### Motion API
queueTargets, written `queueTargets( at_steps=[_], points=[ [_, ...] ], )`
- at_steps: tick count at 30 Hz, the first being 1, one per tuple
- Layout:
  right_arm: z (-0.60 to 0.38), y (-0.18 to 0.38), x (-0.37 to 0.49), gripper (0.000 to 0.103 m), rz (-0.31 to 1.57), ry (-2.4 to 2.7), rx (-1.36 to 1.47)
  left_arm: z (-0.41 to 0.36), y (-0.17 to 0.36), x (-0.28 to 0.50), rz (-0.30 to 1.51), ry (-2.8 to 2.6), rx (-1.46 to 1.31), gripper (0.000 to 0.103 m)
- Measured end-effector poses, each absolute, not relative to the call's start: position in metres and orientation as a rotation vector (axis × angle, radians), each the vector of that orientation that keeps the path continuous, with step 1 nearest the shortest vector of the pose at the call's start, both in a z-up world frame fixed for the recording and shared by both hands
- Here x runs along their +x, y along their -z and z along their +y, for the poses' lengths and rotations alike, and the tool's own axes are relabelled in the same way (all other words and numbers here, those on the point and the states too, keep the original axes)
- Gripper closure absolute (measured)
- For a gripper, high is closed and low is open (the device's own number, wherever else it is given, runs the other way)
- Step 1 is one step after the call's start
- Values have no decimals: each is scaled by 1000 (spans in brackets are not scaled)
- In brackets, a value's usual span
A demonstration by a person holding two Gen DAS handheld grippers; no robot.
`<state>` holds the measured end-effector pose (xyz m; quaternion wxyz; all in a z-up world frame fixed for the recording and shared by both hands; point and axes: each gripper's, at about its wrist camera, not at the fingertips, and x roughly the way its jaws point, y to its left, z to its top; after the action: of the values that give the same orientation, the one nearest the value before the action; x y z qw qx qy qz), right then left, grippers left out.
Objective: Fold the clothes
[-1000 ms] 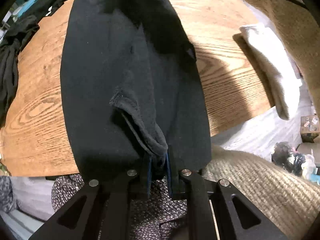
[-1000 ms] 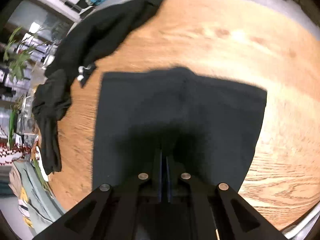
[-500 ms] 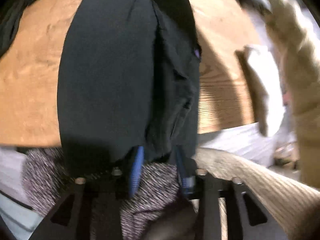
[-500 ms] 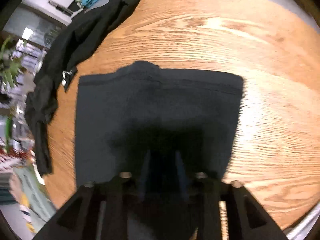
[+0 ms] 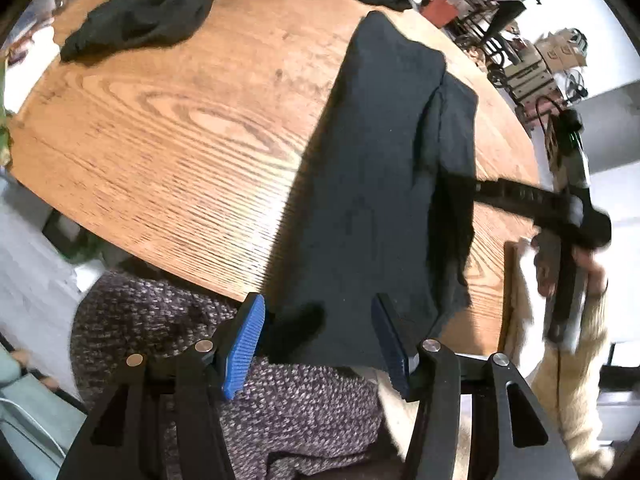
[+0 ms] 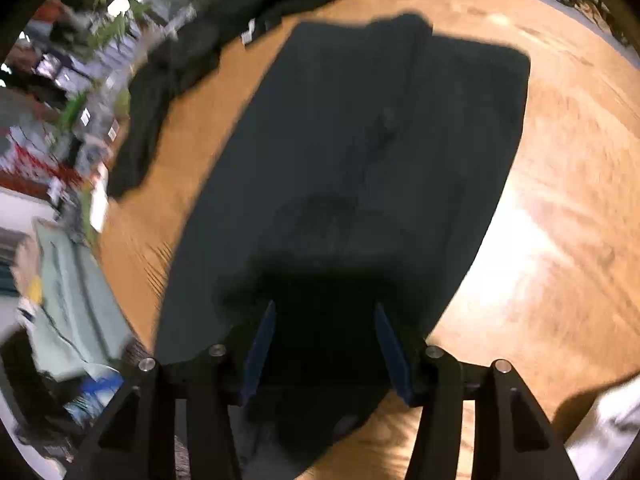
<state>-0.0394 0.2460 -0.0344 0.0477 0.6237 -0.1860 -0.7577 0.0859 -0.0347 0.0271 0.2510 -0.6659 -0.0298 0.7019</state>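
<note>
Sunlit oak table, cluttered shelves

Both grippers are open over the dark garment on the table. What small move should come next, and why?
Probably close the left gripper on the near edge of the dark garment, which overhangs the wooden table between its open fingers. The garment lies as a long narrow strip, so a crosswise fold looks due. The right gripper is also open above that cloth.

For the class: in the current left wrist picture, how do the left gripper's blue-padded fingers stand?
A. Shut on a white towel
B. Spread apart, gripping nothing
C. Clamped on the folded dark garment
B: the left gripper has its blue-padded fingers spread wide, the folded dark garment lying free on the round oak table.
</note>
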Motion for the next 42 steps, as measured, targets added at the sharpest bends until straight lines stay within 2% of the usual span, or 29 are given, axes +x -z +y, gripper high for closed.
queueTargets(
  at_steps=[4, 6, 8, 11, 15, 16, 18, 20, 23, 26, 30, 32, 37, 42],
  points=[
    [228, 49, -16, 47, -565, 2292, 1915, -25, -19, 100, -52, -1872, -1800, 46],
    [228, 48, -12, 52, -607, 2273, 1911, -21, -20, 109, -3, -1869, -1778, 46],
    [227, 46, -7, 77, -618, 2251, 1896, -17, -17, 113, 48, -1880, -1758, 46],
    [226, 37, 13, 91, -633, 2278, 1862, -19, -16, 120, 53, -1884, -1760, 46],
    [225, 32, 50, 93, -606, 2279, 1841, -25, -16, 120, 43, -1876, -1762, 46],
    [227, 33, 59, 93, -589, 2294, 1857, -28, -15, 116, 29, -1876, -1768, 46],
    [227, 34, 75, 85, -545, 2320, 1893, -34, -15, 110, 0, -1876, -1781, 46],
    [224, 32, 87, 65, -561, 2302, 1887, -36, -10, 105, -89, -1842, -1821, 46],
    [216, 31, 97, 60, -747, 2162, 1798, -41, -3, 102, -229, -1800, -1876, 46],
    [208, 37, 93, 54, -797, 2086, 1802, -48, 0, 103, -331, -1793, -1913, 46],
    [214, 28, 92, 54, -840, 2087, 1773, -65, -4, 106, -471, -1777, -1934, 46],
    [219, 16, 98, 51, -792, 2159, 1759, -65, -1, 106, -543, -1767, -1938, 46],
    [229, -11, 97, 48, -489, 2455, 1787, -49, 21, 110, -665, -1749, -2010, 46],
    [251, -25, 82, 47, -332, 2588, 1799, -50, 37, 119, -915, -1797, -2024, 47]
  ],
)
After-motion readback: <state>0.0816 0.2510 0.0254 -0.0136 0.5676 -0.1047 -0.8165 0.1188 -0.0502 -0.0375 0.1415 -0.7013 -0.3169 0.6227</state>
